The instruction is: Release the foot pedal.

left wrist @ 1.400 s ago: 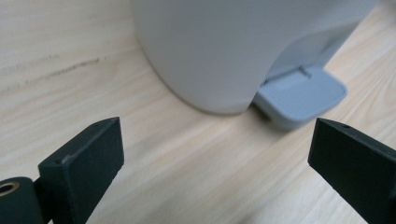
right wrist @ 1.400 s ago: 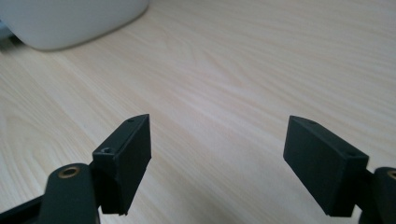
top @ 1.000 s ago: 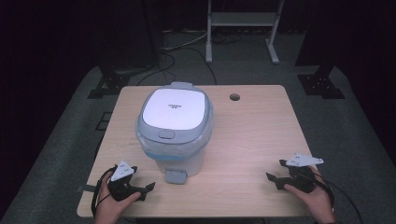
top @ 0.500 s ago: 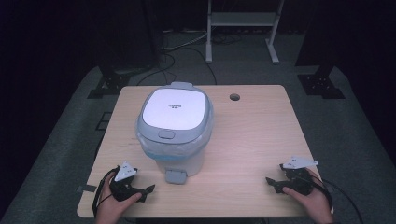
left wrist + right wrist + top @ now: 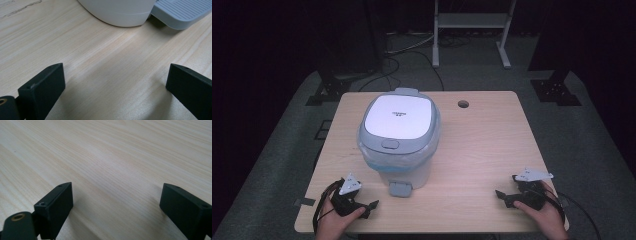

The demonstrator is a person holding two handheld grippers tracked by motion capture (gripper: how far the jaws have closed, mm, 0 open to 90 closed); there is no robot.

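A white plastic pedal bin with a pale grey flip lid (image 5: 398, 139) stands on the light wooden worktop (image 5: 482, 145), left of centre in the high view, its lid down and a blue liner edge showing under the rim. Its grey ribbed foot pedal (image 5: 400, 189) juts from the base toward the lower edge of the frame.

The left tongs (image 5: 371, 206) rest on the worktop at the lower left of the high view, held in a hand (image 5: 334, 222), near the pedal but apart from it. In the left gripper view the two black jaws stand wide apart with bare wood between them, while the bin's rounded white base (image 5: 120, 12) and the pedal (image 5: 182, 11) sit along the top edge.

The right tongs (image 5: 501, 196) lie at the lower right of the high view, well apart from the bin, in the other hand (image 5: 544, 215). Their jaws have just been opening and now stand apart, with only wood grain between them in the right gripper view.
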